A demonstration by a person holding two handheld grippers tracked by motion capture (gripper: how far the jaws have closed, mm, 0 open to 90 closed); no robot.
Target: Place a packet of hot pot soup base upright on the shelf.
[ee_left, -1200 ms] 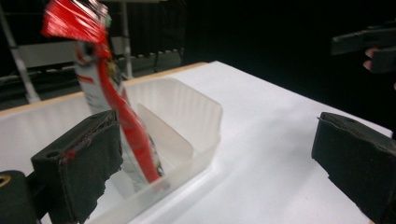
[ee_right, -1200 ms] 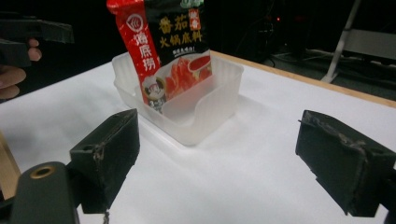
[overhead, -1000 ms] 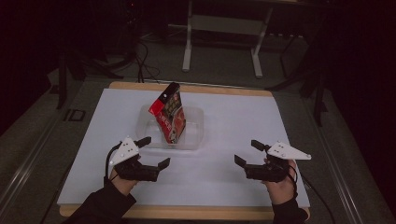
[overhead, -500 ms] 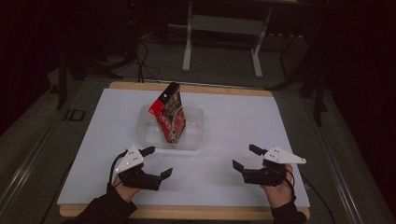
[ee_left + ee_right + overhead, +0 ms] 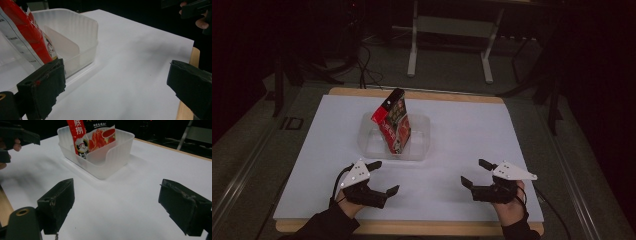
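Observation:
A red printed food packet (image 5: 393, 124) stands tilted in a translucent plastic container (image 5: 422, 142) at the middle of the white table top (image 5: 477, 120). My left gripper (image 5: 385, 176) rests near the front edge, below and left of the container, open with nothing between its jaws. My right gripper (image 5: 473, 171) sits at the front right, also open and holding nothing. In the left gripper view, the left gripper (image 5: 115, 82) faces bare table with the container (image 5: 82, 32) and packet (image 5: 27, 32) at left. From the right gripper (image 5: 120, 202), the container (image 5: 117, 152) and packet (image 5: 92, 135) lie ahead.
A wooden board edge (image 5: 412, 94) frames the white top. Beyond the table stand a metal frame's legs (image 5: 413, 55) and loose cables (image 5: 364, 65) on a dark floor. The right hand's gripper (image 5: 195, 10) shows far off in the left gripper view, and the left hand's gripper (image 5: 17, 135) in the right gripper view.
Both hands have drawn back toward the near edge of the table, away from the container. The packet and container have stayed in place.

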